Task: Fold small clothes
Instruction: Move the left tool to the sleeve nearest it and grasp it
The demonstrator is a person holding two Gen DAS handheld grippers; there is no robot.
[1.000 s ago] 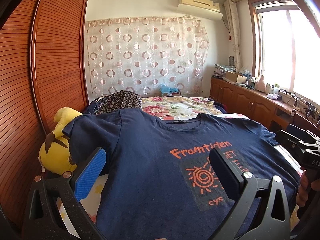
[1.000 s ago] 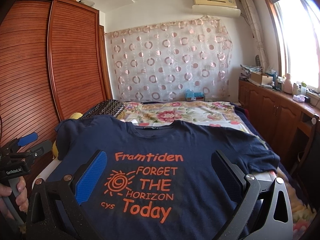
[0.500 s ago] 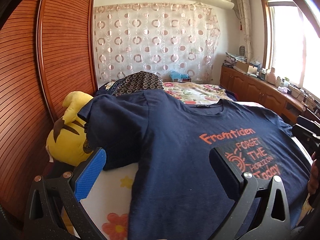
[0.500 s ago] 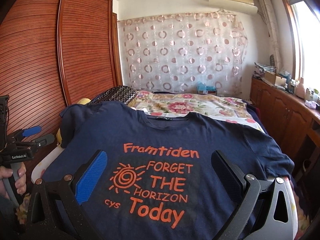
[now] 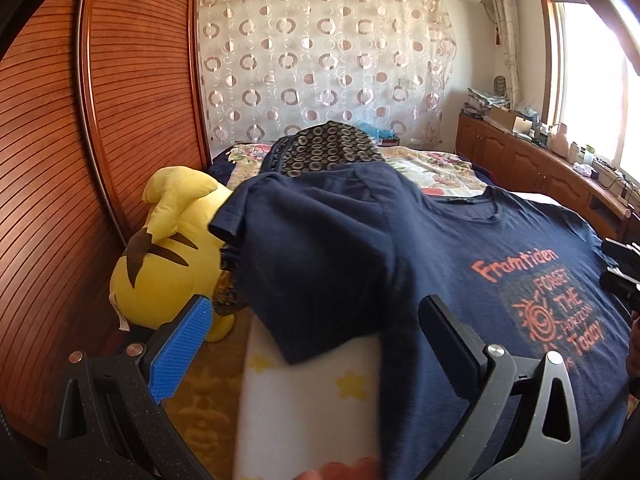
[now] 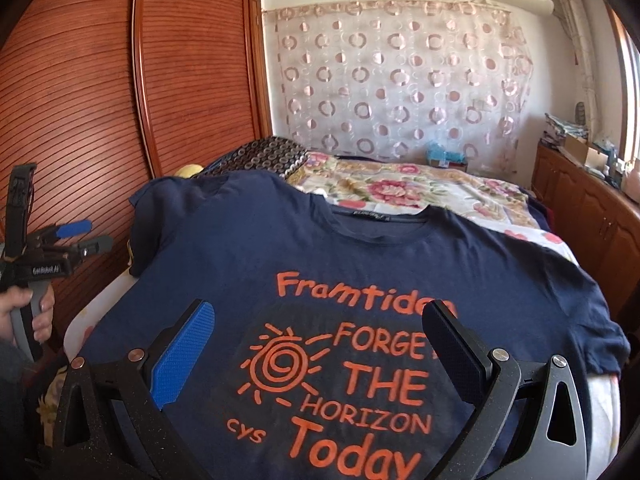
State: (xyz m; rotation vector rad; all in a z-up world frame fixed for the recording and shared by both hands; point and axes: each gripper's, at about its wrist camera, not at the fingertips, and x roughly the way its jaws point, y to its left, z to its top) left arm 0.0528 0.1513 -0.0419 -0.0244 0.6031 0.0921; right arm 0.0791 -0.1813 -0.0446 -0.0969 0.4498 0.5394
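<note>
Navy T-shirt (image 6: 372, 264) is lying face up and spread across the bed (image 6: 416, 192), its orange print reading "Framtiden FORGET THE HORIZON Today", with one sleeve (image 5: 304, 252) draping over the bed's left edge. Beside that sleeve, a yellow plush toy (image 5: 168, 248) is sitting against the wooden wardrobe (image 5: 100, 140). Hovering over the sleeve, the left gripper (image 5: 316, 344) is showing its jaws spread wide, holding nothing. Over the printed chest, the right gripper (image 6: 320, 344) is likewise gaping wide and empty; whether either is touching the cloth is hard to judge.
</note>
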